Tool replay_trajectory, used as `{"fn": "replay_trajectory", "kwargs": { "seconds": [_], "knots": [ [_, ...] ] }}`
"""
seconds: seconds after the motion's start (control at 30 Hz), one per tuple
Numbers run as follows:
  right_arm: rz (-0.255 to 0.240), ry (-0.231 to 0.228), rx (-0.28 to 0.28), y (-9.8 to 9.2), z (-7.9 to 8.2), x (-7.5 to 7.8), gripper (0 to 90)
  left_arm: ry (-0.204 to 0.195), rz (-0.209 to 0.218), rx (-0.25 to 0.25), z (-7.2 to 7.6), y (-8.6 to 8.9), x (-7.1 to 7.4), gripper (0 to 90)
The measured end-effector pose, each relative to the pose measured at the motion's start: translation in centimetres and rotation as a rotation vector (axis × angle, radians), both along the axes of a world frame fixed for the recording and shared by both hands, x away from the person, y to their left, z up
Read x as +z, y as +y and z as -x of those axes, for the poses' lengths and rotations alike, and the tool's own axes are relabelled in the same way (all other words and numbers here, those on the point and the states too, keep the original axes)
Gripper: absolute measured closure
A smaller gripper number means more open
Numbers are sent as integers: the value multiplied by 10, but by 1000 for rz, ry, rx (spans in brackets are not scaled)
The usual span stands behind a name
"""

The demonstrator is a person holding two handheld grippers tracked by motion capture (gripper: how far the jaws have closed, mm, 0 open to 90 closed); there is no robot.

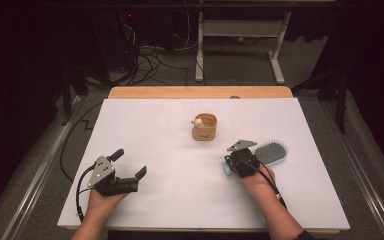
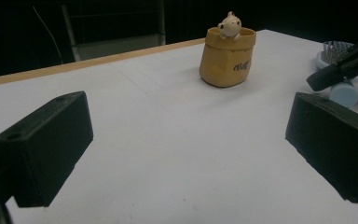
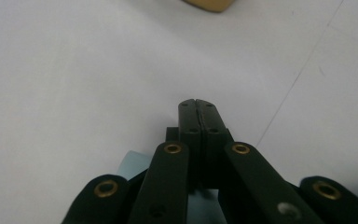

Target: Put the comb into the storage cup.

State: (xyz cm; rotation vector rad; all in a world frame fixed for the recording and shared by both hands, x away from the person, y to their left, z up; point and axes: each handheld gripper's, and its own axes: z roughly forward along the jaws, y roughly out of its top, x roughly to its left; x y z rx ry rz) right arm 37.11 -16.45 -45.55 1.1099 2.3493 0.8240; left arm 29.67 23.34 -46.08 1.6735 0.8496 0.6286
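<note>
Tongs on the left (image 1: pixel 130 164) rest spread wide on the smooth white table (image 1: pixel 180 190), nothing between their blocky black jaws. Farther back stands a soft tan pouch (image 1: pixel 204 127) with a tiny bear at its rim. Right tongs (image 3: pixel 198 105) are pressed together over a pale blue hairbrush (image 1: pixel 271 152) with bristly oval head.

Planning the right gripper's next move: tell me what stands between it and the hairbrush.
Nothing visible: the right gripper, jaws shut, sits right above the hairbrush handle's end on the white table.
</note>
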Motion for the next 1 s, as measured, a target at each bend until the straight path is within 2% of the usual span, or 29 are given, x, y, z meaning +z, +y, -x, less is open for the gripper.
{"fn": "replay_trajectory", "kwargs": {
  "seconds": [0.07, 0.13, 0.2, 0.23, 0.33, 0.4, 0.5, 0.7, 0.8, 0.93, 0.97, 1.0],
  "knots": [
    [-18, 7, 21, -9, 14, 1, 900, -2, -2, -2, 0, 0, 0, 15],
    [-19, 9, 28, -11, 17, 1, 900, -2, -1, -3, 0, -1, 0, 15],
    [-3, 15, 40, -16, 29, 0, 900, -2, 1, -2, 1, -1, 0, 16],
    [-15, 14, 48, -22, 37, 0, 900, -2, 2, -2, 1, -1, 0, 16],
    [-17, 18, 55, -29, 46, 2, 900, 0, 2, -3, 1, -1, 0, 17],
    [-5, 16, 71, -37, 56, 2, 900, 5, 2, -3, 1, -1, 0, 19],
    [-17, 10, 85, -53, 70, 5, 900, 6, -1, -4, 1, -1, 0, 19],
    [25, 2, 96, -65, 85, 2, 900, 7, -3, -3, 1, -1, 0, 19],
    [80, -2, 93, -73, 92, -1, 900, 6, -2, -3, 1, 0, 0, 19],
    [60, 10, 70, -88, 97, 1, 900, 8, -1, -4, 1, 0, 0, 19],
    [51, 16, 56, -96, 99, 1, 900, 9, -1, -4, 1, 0, 0, 19],
    [51, 16, 56, -96, 99, 1, 900, 9, -1, -4, 1, 0, 0, 19]
  ]
}}
